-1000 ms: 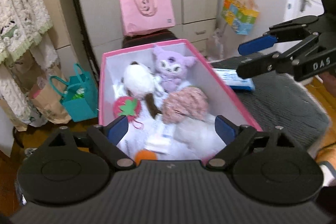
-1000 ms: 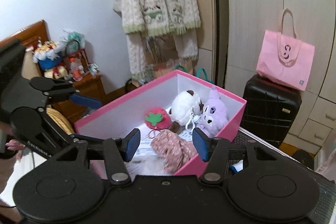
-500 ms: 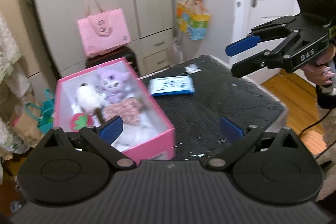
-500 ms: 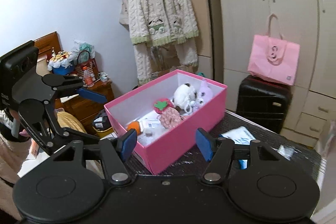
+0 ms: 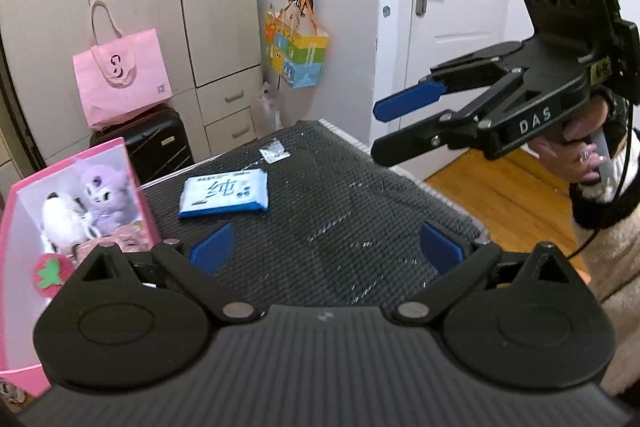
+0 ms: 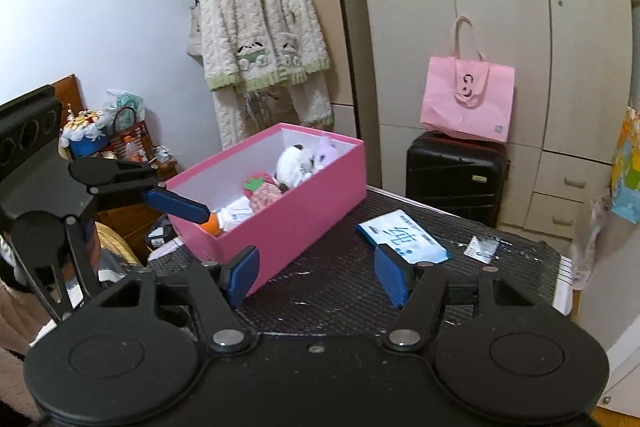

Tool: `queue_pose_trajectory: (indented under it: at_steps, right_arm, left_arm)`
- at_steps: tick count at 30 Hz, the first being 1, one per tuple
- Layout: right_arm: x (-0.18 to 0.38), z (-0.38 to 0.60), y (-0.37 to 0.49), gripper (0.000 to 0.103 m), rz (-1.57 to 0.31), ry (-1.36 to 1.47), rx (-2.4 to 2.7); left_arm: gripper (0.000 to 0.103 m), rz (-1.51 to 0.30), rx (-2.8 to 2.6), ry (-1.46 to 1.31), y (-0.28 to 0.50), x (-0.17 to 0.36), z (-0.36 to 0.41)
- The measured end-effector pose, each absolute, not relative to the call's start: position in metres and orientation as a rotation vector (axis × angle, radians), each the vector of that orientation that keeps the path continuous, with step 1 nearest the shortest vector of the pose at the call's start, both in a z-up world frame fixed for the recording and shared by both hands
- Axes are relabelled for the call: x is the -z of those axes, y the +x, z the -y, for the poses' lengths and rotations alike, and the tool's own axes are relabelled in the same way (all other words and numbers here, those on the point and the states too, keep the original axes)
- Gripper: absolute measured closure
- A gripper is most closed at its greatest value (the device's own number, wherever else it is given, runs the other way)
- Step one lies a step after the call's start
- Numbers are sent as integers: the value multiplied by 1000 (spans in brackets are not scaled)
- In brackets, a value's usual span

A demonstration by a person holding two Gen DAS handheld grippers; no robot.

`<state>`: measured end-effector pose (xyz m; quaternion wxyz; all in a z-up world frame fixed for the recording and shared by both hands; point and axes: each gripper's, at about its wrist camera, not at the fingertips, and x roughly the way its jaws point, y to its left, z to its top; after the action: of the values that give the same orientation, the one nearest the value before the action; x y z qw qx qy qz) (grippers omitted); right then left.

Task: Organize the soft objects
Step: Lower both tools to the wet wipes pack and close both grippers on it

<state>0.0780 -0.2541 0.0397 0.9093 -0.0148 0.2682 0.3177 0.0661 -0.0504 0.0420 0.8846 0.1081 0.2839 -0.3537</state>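
Nearest the left wrist view, the left hand-held gripper (image 5: 326, 247) has its blue pads spread wide with nothing between them, only the dark woven tabletop (image 5: 340, 219) showing beneath. The right hand-held gripper (image 6: 316, 273) stands partly spread and likewise empty, over the same tabletop; seen from the left, it hangs in the air at the right, gripped by a hand (image 5: 580, 155) in a dark cuff. Just beyond the pads lies a flat blue-and-white tissue pack (image 6: 402, 237), and a little farther a small silvery sachet (image 6: 482, 249), both apart from each other on the mat. To the left of the pack, at the tabletop's left edge, sits the pink box (image 6: 296, 211), open at the top and holding the soft objects: an orange toy (image 6: 211, 225) at its near end, then a red strawberry plush (image 6: 256, 185) beside a pink flowered piece (image 6: 266, 195), and at the far end a white plush (image 6: 294, 165) touching a purple plush (image 6: 326, 155). Behind the tabletop stands a black suitcase (image 6: 456, 175) with a pink tote bag (image 6: 468, 101) on top, before pale wardrobe doors (image 6: 452, 7); a cream knitted cardigan (image 6: 256, 39) hangs on a rail to the left.
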Motion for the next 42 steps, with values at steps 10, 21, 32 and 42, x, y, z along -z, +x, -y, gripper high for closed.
queue_pose_trajectory:
  at_steps: [10,21,32,42]
  right_arm:
    - [-12,272,117,34,-574,-2,-661]
    - [17,271,177,34,-600,-25,-687]
    - [44,271,260,34,-593,-10,-680]
    - [81,272,332,34,-811,143,-806]
  left_arm:
    - [2,-610,613,175,100,-4,81]
    - [2,-547,412,150,139,45,116]
    - [2,-572,251,-108,206,55,116]
    - [13,-674,170,-198,247,86,112]
